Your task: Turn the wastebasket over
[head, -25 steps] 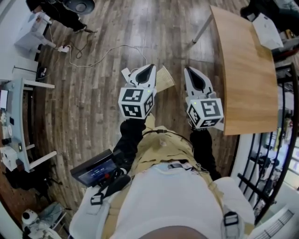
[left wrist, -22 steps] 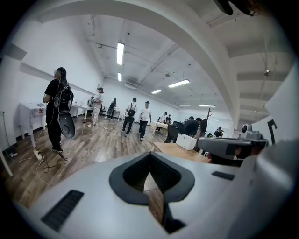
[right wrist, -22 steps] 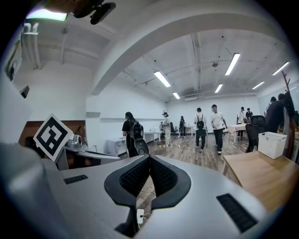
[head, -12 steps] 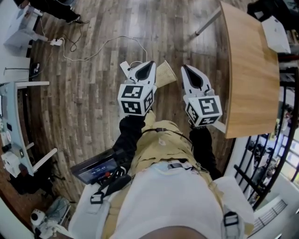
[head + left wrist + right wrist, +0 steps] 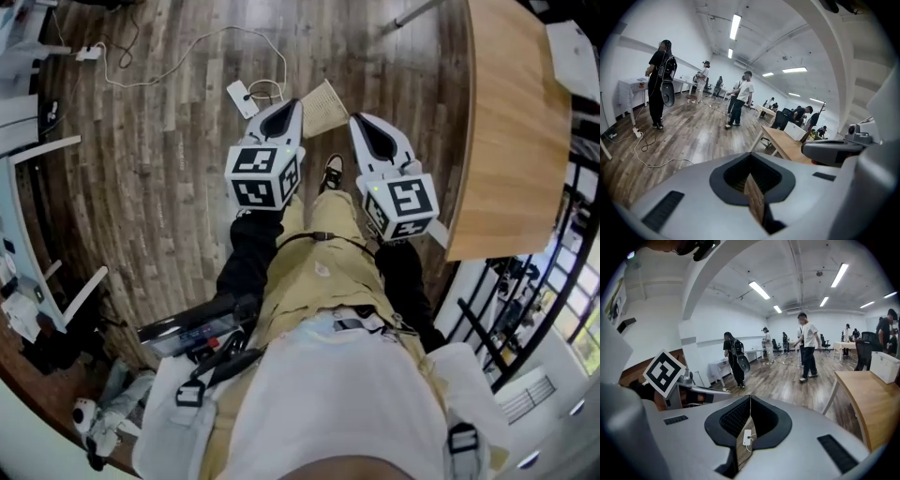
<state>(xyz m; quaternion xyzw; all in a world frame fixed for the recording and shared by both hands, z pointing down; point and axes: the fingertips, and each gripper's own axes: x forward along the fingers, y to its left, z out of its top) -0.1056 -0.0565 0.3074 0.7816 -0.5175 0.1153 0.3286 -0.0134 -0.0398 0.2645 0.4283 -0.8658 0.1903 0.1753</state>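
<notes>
Approaching the tan, woven-looking wastebasket (image 5: 326, 103), resting on the wood floor (image 5: 169, 141) just ahead and partly hidden behind the left gripper (image 5: 292, 109), I judge that both it and the right gripper (image 5: 357, 123), each closed on nothing, must open and take opposite rims before I tip it.

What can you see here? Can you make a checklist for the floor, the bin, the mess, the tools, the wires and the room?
Surface: wooden plank floor.
Job's things: tan wastebasket on the floor just past the tool tips, not held.
Clutter: white plug block lying left of the wastebasket.
Grippers: left tool and right tool, jaws together on both, holding nothing.
Cables: white cable loops across the floor to the plug block.
Surroundings: wooden table on the right; people standing farther off.
</notes>
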